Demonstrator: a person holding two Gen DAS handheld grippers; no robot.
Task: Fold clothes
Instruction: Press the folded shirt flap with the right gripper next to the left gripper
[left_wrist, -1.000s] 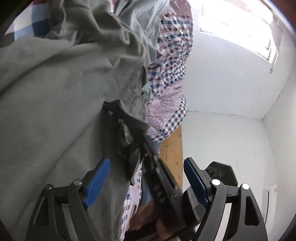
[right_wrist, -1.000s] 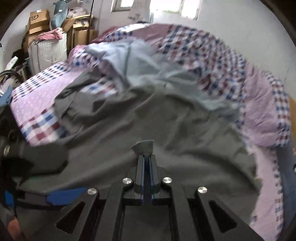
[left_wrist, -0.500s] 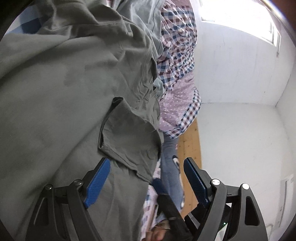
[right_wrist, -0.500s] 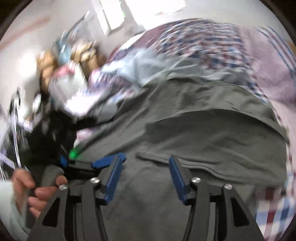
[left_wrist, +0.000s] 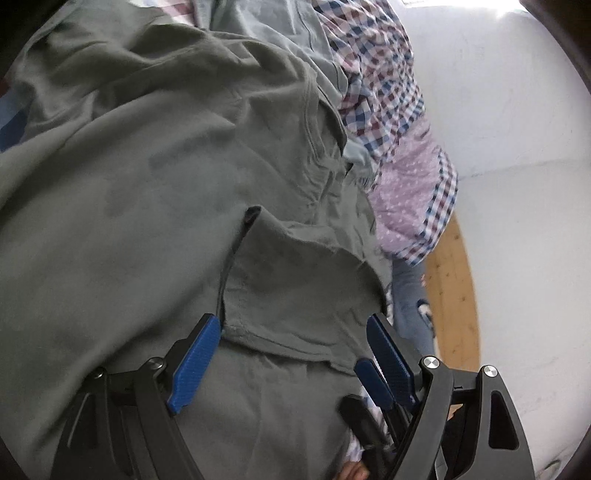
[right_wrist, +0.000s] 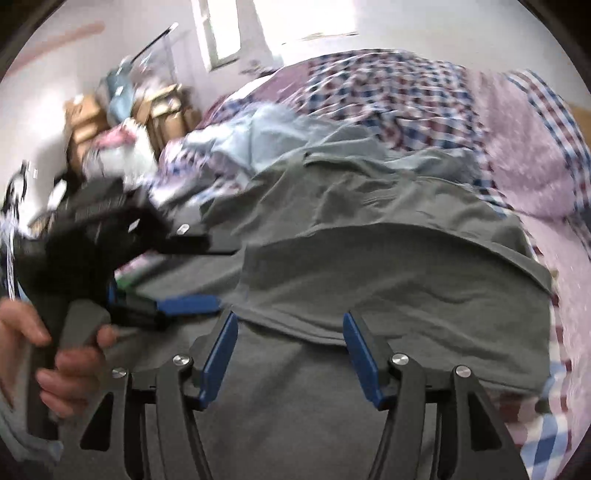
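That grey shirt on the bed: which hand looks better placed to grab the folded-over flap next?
Probably the right. Its open gripper squarely faces the folded flap's edge on the grey shirt; the left gripper is open too, nearer the flap's corner.

A bed (right_wrist: 524, 147) carries everything, covered by a quilt (right_wrist: 388, 92) in red, blue and white check with lilac dotted panels. A large grey garment (right_wrist: 369, 280) lies spread across it, its near part folded over onto itself in a flap (left_wrist: 295, 288). At about 11 o'clock from the grey garment in the right wrist view, a pale blue garment (right_wrist: 266, 133) lies crumpled on the quilt, touching the grey one's far edge. At 4 o'clock the quilt's checked border (right_wrist: 554, 398) shows beside the grey cloth.
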